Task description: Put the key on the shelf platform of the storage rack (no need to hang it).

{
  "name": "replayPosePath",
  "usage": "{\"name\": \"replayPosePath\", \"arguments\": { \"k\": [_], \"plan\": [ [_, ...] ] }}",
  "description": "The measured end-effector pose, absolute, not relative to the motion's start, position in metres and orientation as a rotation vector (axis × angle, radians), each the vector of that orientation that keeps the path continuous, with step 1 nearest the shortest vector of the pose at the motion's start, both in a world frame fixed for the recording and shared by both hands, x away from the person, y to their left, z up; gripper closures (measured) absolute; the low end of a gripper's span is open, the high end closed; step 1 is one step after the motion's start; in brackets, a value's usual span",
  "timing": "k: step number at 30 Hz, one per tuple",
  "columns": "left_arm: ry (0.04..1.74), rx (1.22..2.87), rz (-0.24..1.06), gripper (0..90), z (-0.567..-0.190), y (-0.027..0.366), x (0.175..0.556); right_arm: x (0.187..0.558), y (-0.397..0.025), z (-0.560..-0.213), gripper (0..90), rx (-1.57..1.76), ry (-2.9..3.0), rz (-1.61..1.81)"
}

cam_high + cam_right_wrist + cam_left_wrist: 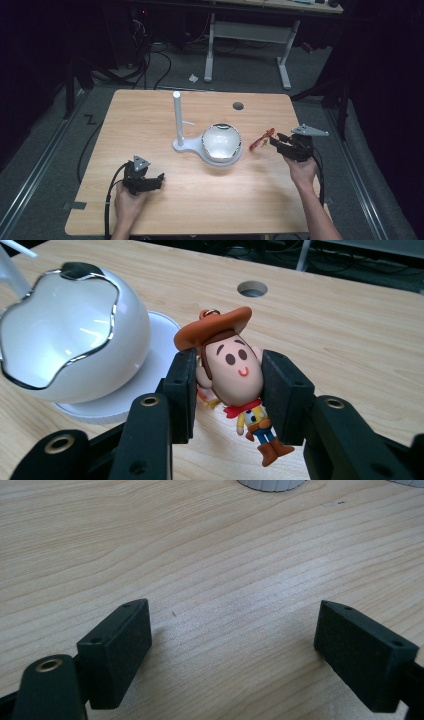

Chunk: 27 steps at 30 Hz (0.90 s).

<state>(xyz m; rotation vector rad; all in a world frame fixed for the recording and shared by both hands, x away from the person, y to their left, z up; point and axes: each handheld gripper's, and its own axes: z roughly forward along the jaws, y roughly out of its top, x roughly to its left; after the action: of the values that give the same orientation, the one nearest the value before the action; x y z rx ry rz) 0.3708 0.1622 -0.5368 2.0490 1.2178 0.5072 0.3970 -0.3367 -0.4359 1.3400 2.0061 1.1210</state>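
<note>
- The right gripper [227, 385] has its two black jaws pressed against the sides of the big head of a small cowboy figure keychain [235, 375] with a brown hat, tan face, red neckerchief, yellow shirt, blue trousers and brown boots.
- The figure hangs head-up between the jaws, its body and boots dangling below them, clear of the wood; a small metal ring sits on top of the hat.
- In the high view the same right gripper [277, 142] is held over the right part of the table, with a red and orange piece of the keychain [264, 137] sticking out of it toward the middle.
- Just beside the figure, on its left in the right gripper view, stands a glossy white rounded lamp-like dome with a chrome wavy band [65, 330], resting on a flat white round base [155, 335].
- From that base a white upright post [177, 117] rises, seen in the high view.
- The left gripper [232, 640] has its black jaws spread wide, nothing between them, low over bare wood at the near left of the table.
- The light wooden table [150, 115] has a round cable hole [238, 106] near its far edge.
- No readable writing or brand mark appears on any item.
</note>
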Motion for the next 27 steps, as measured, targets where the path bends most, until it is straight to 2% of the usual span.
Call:
{"name": "replayPosePath", "arguments": {
  "k": [27],
  "plan": [
    [1.218, 2.047, 0.507, 15.6, -0.537, 0.162, 0.371, 0.368, -0.322, -0.394, 60.2, 1.188, 2.046, 1.232]
  ]
}}
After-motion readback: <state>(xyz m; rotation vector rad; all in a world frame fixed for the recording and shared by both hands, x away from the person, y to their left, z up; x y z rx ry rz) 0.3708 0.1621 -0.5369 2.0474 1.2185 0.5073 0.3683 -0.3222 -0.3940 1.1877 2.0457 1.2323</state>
